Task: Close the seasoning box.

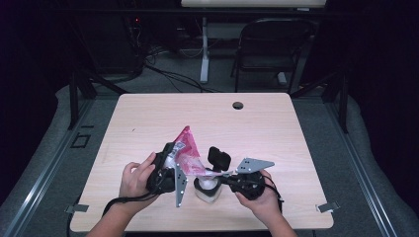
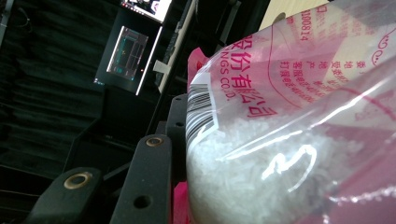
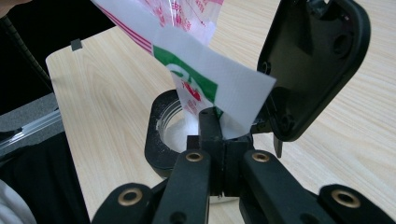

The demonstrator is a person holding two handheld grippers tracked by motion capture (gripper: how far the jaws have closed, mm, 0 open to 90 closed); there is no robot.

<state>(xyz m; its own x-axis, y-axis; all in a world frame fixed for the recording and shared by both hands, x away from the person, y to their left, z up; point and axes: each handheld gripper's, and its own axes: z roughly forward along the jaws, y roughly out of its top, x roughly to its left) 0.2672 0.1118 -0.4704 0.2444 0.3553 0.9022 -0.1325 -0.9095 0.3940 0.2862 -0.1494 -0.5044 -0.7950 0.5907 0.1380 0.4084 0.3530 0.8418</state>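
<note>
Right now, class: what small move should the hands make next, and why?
Probably tip the bag a little steeper with the left gripper: the right gripper pinches its corner over the open jar, and white grains fill the bag's lower part.

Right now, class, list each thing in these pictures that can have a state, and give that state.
Bag: tilted over the jar, part full of white grains.
Jar: upright, mouth uncovered.
Lid: flipped up.
Left tool: clamped on the bag.
Right tool: shut on the bag's corner.
</note>
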